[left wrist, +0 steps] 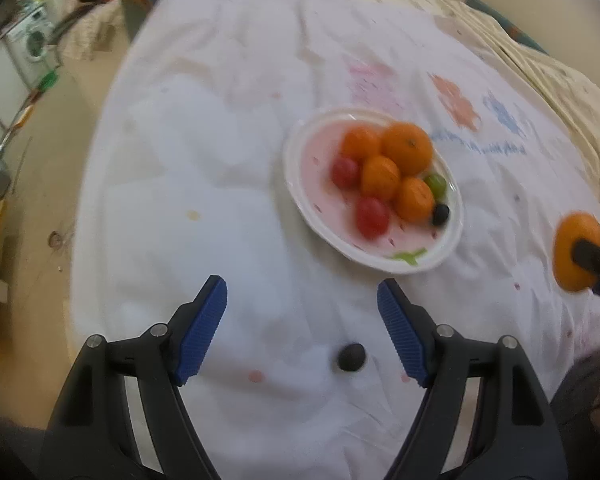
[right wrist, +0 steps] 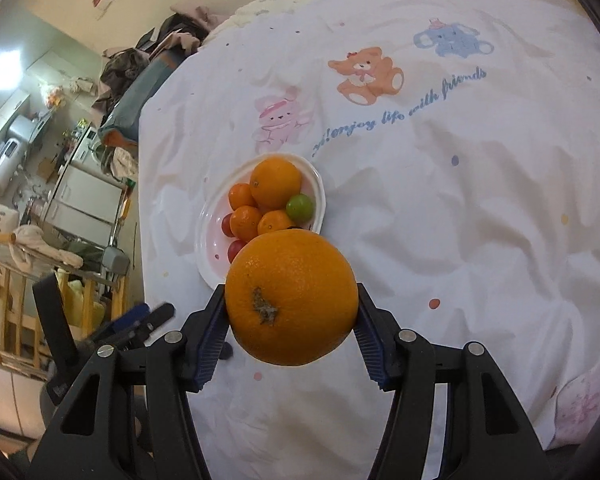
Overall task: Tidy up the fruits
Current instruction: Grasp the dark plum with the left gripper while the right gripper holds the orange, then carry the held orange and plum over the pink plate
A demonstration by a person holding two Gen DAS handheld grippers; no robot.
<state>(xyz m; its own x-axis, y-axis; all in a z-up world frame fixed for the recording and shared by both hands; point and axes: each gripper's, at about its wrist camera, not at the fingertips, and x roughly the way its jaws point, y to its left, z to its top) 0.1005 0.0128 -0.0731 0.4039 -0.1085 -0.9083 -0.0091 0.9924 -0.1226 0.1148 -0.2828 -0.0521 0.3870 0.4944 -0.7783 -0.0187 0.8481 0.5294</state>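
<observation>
A white plate [left wrist: 443,258] [right wrist: 206,248] lies on the white printed sheet, holding several oranges, two red grape tomatoes, a green fruit [right wrist: 300,207] and a dark berry [left wrist: 440,214]. My right gripper [right wrist: 290,304] is shut on a large orange [right wrist: 292,296], held in the air just in front of the plate; the same orange [left wrist: 571,252] shows at the right edge of the left wrist view. My left gripper [left wrist: 301,300] is open and empty above the sheet. A dark berry [left wrist: 351,357] lies on the sheet between its fingers, below them and untouched.
The sheet [right wrist: 439,208] with cartoon bears and blue lettering covers a bed. Beyond its left edge lie the floor [left wrist: 44,184], a washing machine [left wrist: 32,40], wooden furniture [right wrist: 16,320] and piled clothes [right wrist: 156,52].
</observation>
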